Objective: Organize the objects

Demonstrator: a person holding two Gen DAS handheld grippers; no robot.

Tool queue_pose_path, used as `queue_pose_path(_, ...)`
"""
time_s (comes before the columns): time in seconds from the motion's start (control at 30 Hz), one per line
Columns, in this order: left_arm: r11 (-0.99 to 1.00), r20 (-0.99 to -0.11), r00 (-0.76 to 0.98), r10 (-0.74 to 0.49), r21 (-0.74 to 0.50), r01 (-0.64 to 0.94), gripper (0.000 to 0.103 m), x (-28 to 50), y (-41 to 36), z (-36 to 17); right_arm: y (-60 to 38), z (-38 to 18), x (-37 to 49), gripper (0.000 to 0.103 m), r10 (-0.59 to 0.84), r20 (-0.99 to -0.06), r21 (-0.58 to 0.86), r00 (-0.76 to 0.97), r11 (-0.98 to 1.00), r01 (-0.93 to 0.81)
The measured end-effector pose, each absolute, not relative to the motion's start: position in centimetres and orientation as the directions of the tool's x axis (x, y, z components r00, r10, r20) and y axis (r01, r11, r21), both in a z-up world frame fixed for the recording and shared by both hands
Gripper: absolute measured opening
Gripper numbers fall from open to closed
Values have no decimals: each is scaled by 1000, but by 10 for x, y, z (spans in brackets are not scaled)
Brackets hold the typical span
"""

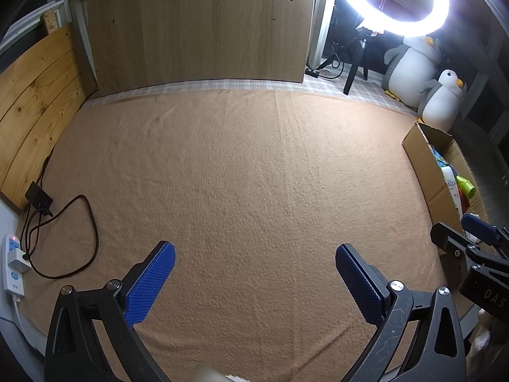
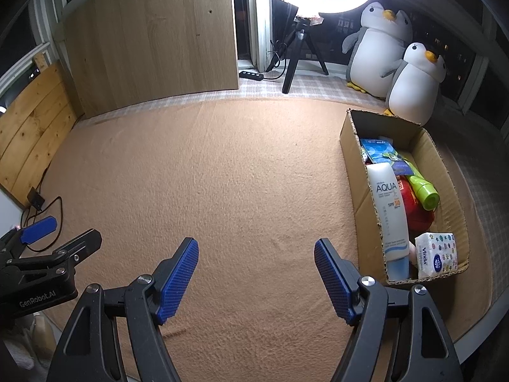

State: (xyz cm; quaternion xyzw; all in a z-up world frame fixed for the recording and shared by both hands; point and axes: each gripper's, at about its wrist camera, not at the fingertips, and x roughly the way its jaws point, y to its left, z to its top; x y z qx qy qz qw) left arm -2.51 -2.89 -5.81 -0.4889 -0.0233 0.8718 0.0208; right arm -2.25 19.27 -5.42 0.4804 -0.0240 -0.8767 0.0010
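Cardboard is the weak point: the box (image 2: 353, 159) at the right of the right wrist view is an open, light carton already packed with a white AQUA sunscreen tube (image 2: 389, 210), a green bottle (image 2: 424, 191), a red item (image 2: 418, 213), blue sachets (image 2: 378, 149) and a Vinda tissue pack (image 2: 435, 254). Its near end wall appears cut low or folded down, so the tube and the tissue pack sit right at that lower edge and could slide out if the box is nudged or dragged.

Both pairs of tongs are spread wide and grip nothing. The right tongs (image 2: 256, 254) hover over the bare tan blanket (image 2: 222, 175), just left of the box; the left tongs (image 1: 254, 256) hang over the same blanket in the middle of their frame, with no loose object before them. Sorting looks finished or nearly so.

A black cable (image 1: 86, 222) loops across the blanket at the lower left of the left wrist view, running to a white power strip (image 1: 12, 267); a low sweep there could snag it. The two tools also sit close together, so a crossing move risks a knock.
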Motion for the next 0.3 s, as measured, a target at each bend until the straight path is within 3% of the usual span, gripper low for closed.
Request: queue_pose_path(0.3, -998, -862, -503, 63, -69, -7, 102, -28, -33, -63, 193, -59, -25, 72, -23, -850, 43, -526, -999, -26)
